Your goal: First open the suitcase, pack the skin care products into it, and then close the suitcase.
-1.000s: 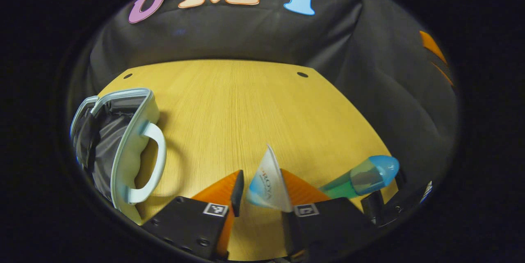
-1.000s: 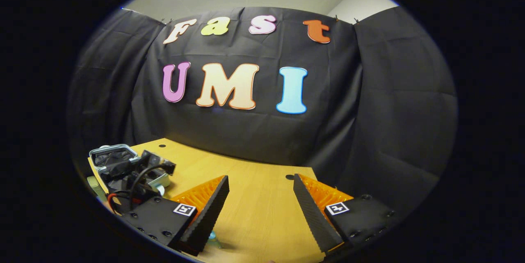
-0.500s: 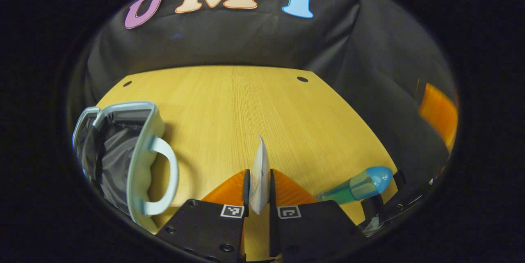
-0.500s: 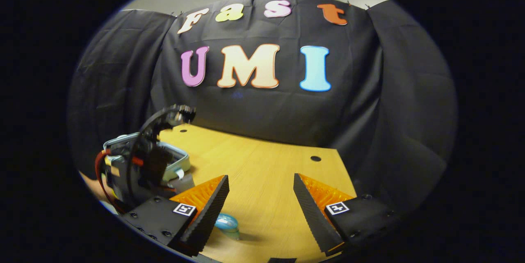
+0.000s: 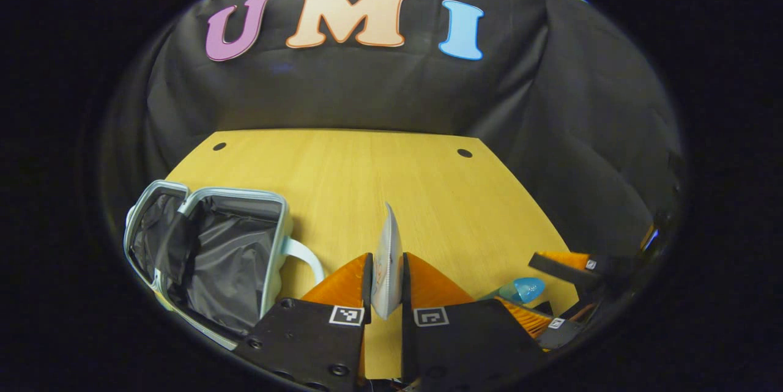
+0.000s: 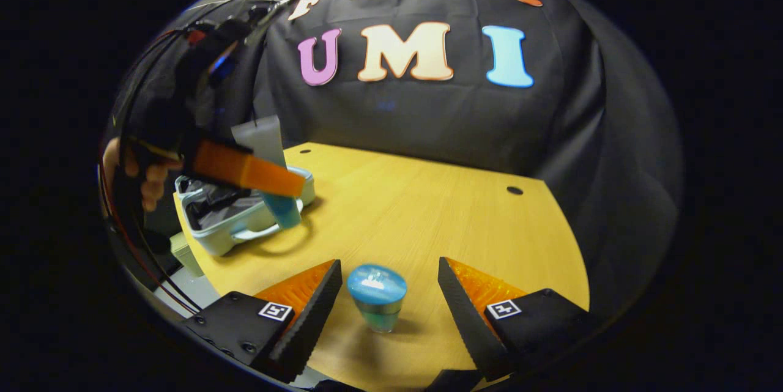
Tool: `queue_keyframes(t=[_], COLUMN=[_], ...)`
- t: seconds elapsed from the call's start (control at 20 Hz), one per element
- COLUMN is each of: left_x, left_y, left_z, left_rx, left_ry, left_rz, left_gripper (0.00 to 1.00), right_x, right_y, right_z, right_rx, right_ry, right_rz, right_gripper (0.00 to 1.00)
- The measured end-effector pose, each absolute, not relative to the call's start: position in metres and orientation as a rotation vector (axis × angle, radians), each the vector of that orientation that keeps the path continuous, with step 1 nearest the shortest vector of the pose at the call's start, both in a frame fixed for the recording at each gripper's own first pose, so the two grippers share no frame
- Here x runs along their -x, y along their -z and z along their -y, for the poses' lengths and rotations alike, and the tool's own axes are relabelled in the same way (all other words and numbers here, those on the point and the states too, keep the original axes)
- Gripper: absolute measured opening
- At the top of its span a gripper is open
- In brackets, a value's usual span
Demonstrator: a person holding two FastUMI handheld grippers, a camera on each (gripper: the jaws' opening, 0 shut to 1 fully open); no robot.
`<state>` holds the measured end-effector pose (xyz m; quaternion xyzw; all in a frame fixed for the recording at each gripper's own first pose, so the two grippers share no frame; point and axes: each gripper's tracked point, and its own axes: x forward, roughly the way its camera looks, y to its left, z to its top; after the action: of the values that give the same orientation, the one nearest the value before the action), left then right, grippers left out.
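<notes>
My left gripper (image 5: 386,255) is shut on a white tube with a blue lower end (image 5: 387,239), held flat end up above the wooden table (image 5: 367,178). The pale suitcase (image 5: 211,251) lies open to its left, dark lining showing. In the right gripper view the left gripper (image 6: 293,190) holds the tube (image 6: 269,147) in the air beside the suitcase (image 6: 244,221). My right gripper (image 6: 389,262) is open low over the table, with a green bottle with a blue cap (image 6: 377,294) lying between its fingers, cap toward the camera. The left gripper view shows that bottle (image 5: 523,289) at lower right.
A hand (image 6: 147,178) grips the left gripper, with cables running from it. The suitcase's handle (image 5: 306,254) points toward the held tube. The table (image 6: 440,208) has two small holes near its far edge; black cloth walls stand behind and at the right.
The left gripper closed on the tube and rose with it beside the suitcase. The right gripper tilted down and came around the blue-capped bottle, still open.
</notes>
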<state>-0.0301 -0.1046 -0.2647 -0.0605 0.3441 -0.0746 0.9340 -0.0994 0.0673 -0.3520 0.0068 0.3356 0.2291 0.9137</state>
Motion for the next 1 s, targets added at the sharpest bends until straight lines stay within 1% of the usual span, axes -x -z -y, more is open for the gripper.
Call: queue_keyframes(t=[0.05,0.15,0.3,0.35,0.4,0.45,0.5,0.6,0.65,0.7,0.85,1.0], left_x=[0.033,0.037,0.043,0.045,0.047,0.048,0.048,0.051,0.053,0.054,0.06,0.068], left_y=[0.263,0.262,0.266,0.267,0.266,0.264,0.264,0.266,0.267,0.27,0.281,0.303], left_z=[0.098,0.085,0.066,0.059,0.051,0.042,0.034,0.011,-0.001,-0.014,-0.056,-0.09], left_rx=[0.124,0.116,0.112,0.112,0.106,0.098,0.094,0.075,0.063,0.051,0.006,-0.009], left_ry=[0.136,0.108,0.074,0.065,0.057,0.047,0.046,0.033,0.022,0.017,-0.012,-0.032], left_rz=[-0.705,-0.711,-0.734,-0.743,-0.746,-0.746,-0.743,-0.757,-0.776,-0.792,-0.861,-0.948], left_gripper=[0.15,0.15,0.15,0.15,0.15,0.19,0.15,0.15,0.15,0.15,0.15,0.15], right_x=[0.105,0.113,0.109,0.108,0.107,0.103,0.099,0.087,0.08,0.074,0.064,0.06], right_y=[0.361,0.372,0.373,0.371,0.369,0.36,0.351,0.33,0.32,0.311,0.284,0.271], right_z=[-0.069,-0.064,-0.071,-0.075,-0.083,-0.088,-0.094,-0.11,-0.12,-0.13,-0.169,-0.207], right_rx=[-0.013,-0.01,-0.007,-0.014,-0.023,-0.025,-0.019,-0.035,-0.05,-0.064,-0.102,-0.127], right_ry=[-0.479,-0.478,-0.477,-0.489,-0.507,-0.516,-0.53,-0.549,-0.555,-0.56,-0.595,-0.637], right_rz=[-0.713,-0.733,-0.733,-0.744,-0.754,-0.747,-0.741,-0.716,-0.708,-0.704,-0.679,-0.678], right_gripper=[0.98,0.85,0.5,0.48,0.44,0.44,0.46,0.44,0.42,0.44,0.44,0.44])
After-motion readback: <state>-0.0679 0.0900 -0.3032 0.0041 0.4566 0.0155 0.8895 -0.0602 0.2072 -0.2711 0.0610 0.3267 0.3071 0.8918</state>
